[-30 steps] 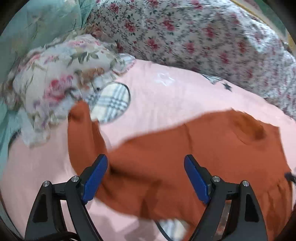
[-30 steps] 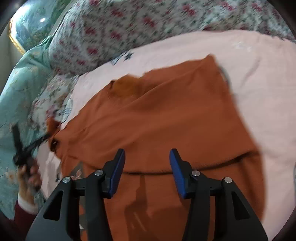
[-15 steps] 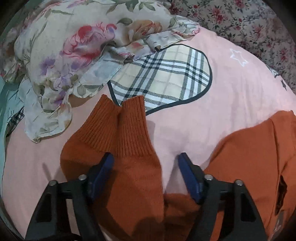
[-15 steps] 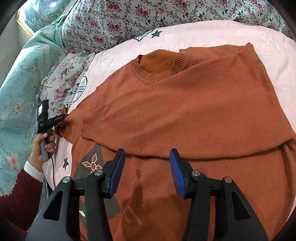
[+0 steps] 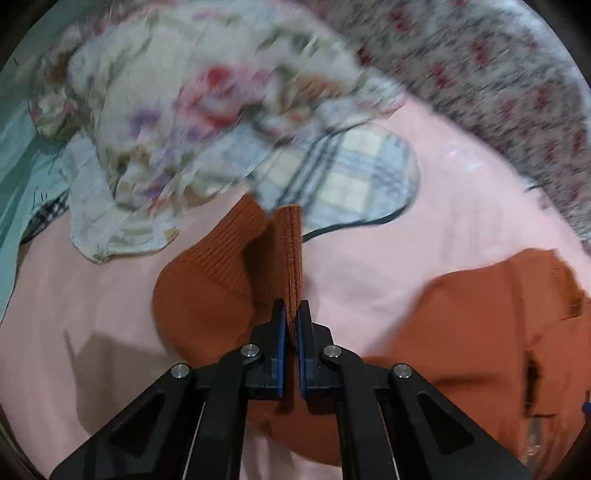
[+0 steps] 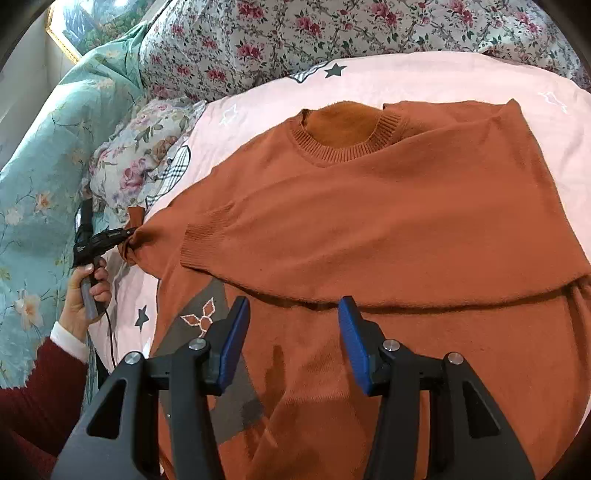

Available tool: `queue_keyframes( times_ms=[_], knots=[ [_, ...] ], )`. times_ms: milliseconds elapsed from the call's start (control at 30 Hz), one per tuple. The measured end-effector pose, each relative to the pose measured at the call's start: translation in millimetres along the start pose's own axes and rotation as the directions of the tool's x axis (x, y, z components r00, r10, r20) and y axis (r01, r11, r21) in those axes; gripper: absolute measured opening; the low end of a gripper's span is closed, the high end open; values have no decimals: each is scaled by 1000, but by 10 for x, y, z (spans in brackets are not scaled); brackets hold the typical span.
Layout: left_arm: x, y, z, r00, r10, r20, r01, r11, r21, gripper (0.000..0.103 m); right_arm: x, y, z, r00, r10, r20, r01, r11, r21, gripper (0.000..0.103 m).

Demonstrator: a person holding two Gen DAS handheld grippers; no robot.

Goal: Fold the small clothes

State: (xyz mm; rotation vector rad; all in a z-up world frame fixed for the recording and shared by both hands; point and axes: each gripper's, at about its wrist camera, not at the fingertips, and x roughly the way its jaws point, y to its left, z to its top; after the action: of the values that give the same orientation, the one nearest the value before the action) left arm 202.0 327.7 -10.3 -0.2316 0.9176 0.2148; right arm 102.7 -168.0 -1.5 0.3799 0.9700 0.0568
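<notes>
A rust-orange knit sweater [image 6: 388, 221] lies flat on the pink bedspread [image 6: 443, 77], neck toward the far side, one sleeve folded across its chest. My left gripper [image 5: 291, 317] is shut on the ribbed cuff of the other sleeve [image 5: 236, 266], which sticks out to the sweater's left; it also shows in the right wrist view [image 6: 125, 232], held in a hand. My right gripper [image 6: 293, 314] is open and empty, hovering over the sweater's lower body just below the folded sleeve.
A crumpled floral cloth [image 5: 177, 110] lies on a plaid patch [image 5: 351, 173] just beyond the cuff. A floral quilt [image 6: 332, 33] borders the far side, a teal floral cover [image 6: 48, 147] the left. A grey patterned patch [image 6: 199, 317] shows by the sweater's hem.
My left gripper has closed on the sleeve cuff, which now stands pinched upright between the pads. The right gripper has hardly moved and stays open.
</notes>
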Motion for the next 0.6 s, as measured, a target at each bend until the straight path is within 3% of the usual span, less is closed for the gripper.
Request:
queue_keyframes(
  times_ms=[133, 267, 467, 600],
  knots=[
    [-451, -573, 39, 982, -145, 121, 136, 988, 79, 3, -114, -10, -2, 999, 4, 43, -4, 1000, 8, 51],
    [-692, -1377, 31, 932, -329, 151, 305, 939, 159, 3, -240, -155, -35, 997, 4, 79, -9, 998, 64, 51],
    [-695, -2748, -268, 855, -518, 39, 484, 821, 304, 3, -468, -522, -140, 991, -28, 133, 4, 984, 179, 51],
    [-527, -3485, -617, 829, -555, -61, 537, 762, 362, 3, -609, -766, -204, 985, -63, 160, 23, 970, 242, 51]
  ],
)
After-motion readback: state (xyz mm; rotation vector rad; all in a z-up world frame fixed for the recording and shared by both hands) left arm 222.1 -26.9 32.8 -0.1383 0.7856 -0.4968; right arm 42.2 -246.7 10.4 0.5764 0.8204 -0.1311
